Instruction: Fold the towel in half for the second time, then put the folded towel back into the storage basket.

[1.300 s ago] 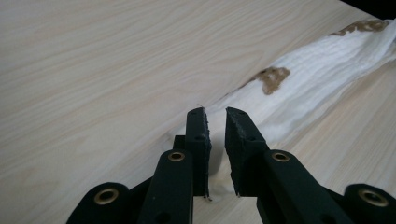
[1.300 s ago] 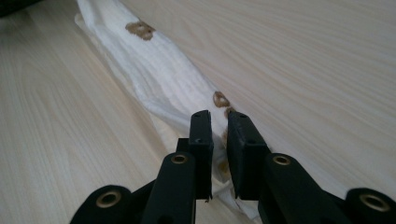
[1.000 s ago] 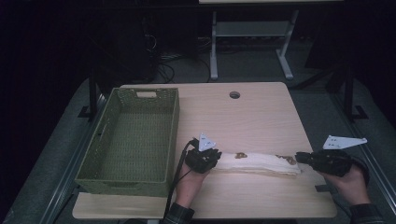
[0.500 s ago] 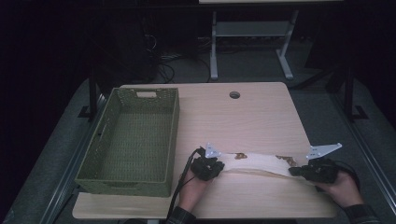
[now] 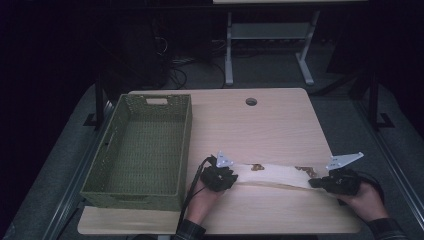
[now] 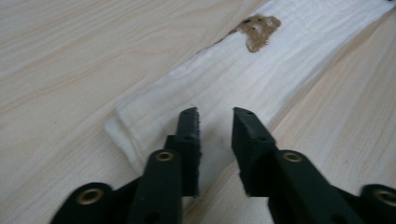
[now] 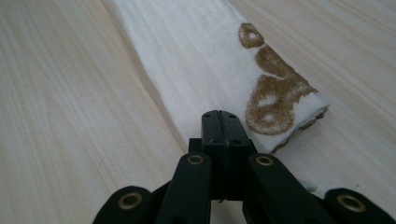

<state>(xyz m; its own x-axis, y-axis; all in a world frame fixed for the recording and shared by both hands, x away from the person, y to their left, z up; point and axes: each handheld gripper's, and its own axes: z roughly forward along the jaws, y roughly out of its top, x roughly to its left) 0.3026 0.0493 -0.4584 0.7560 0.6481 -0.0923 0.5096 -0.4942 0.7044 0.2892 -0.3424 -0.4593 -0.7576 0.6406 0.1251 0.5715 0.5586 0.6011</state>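
cloth end [image 7: 299, 184]: hidden under right tool | prints: blurred

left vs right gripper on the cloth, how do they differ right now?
The left gripper has its black jaws apart, just opened, over the near end of the folded white cloth with brown prints, not pressing it. The right gripper has its jaws shut, pinching the cloth's edge at the other end. A brown bear print lies far from the left gripper; a large brown print sits right beside the right one. Both sit low at the light wooden table.
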